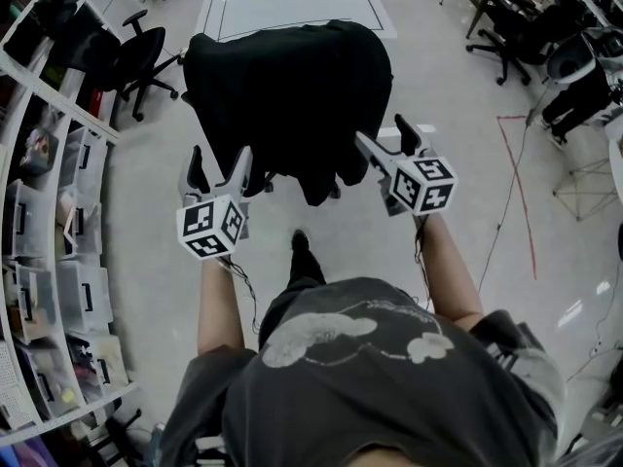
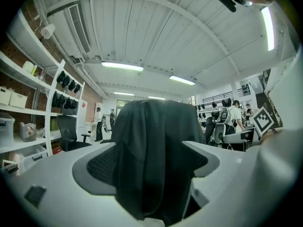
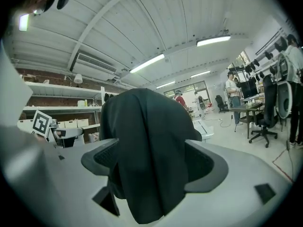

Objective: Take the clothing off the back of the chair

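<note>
A black garment (image 1: pixel 287 95) hangs over the back of a chair and hides nearly all of it. In the head view my left gripper (image 1: pixel 218 169) stands at the garment's lower left edge and my right gripper (image 1: pixel 386 141) at its lower right edge. Both are open. In the left gripper view the garment (image 2: pixel 151 150) hangs ahead, framed by the two spread pads (image 2: pixel 102 167), and nothing presses on it. The right gripper view shows the same: the garment (image 3: pixel 147 150) hangs in line with the wide gap, and the pads (image 3: pixel 203 162) stand clear of the cloth.
Shelves with storage bins (image 1: pixel 58 241) line the left side. A black office chair (image 1: pixel 136 56) stands at the upper left, and more chairs (image 1: pixel 506 37) at the upper right. A white board (image 1: pixel 292 3) lies on the floor beyond the garment. Red tape (image 1: pixel 521 193) marks the floor at right.
</note>
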{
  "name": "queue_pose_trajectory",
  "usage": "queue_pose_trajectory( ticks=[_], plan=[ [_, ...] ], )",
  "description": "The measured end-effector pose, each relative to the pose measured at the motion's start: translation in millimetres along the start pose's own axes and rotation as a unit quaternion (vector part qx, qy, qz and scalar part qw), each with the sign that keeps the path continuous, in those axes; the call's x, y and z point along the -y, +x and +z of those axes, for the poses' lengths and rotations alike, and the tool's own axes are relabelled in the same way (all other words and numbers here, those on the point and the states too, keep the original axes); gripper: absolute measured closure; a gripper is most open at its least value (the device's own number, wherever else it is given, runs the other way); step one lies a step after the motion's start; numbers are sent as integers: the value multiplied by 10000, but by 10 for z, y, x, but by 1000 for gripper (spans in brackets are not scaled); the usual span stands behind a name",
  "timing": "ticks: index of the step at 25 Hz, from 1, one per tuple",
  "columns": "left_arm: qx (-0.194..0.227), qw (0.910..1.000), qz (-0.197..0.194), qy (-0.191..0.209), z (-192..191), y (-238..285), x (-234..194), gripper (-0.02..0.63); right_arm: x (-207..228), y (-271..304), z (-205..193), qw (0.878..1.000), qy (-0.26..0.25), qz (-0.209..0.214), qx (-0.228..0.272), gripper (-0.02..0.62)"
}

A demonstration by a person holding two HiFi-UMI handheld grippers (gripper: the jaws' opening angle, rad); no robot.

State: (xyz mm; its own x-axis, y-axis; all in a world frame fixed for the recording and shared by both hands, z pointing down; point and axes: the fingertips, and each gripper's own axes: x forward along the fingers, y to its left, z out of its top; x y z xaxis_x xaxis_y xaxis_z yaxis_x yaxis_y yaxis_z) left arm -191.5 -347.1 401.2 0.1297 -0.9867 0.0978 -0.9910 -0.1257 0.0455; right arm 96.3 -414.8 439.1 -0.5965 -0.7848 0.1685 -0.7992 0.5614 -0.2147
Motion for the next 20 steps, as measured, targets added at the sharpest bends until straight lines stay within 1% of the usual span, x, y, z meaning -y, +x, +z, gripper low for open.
queue_pose_trajectory(
  ticks=[3,5,11,16,20],
  plan=[
    [35,9999,-93,-50,83,227,-105,182,52,177,83,10000,-50,-30,16,198],
    [7,9999,-172,17,135,416,-171,178,88,305,147,9999,-78,-58,34,198],
    [-247,9989,-335,213,170,942,-369,166,238,586,358,9997,-1,-190,168,198],
    [-323,9978,-431,381,186,1142,-470,164,385,720,472,9993,99,-274,226,198],
    [-330,9973,-511,408,212,1278,-559,164,457,846,530,9991,82,-355,213,198]
  ],
)
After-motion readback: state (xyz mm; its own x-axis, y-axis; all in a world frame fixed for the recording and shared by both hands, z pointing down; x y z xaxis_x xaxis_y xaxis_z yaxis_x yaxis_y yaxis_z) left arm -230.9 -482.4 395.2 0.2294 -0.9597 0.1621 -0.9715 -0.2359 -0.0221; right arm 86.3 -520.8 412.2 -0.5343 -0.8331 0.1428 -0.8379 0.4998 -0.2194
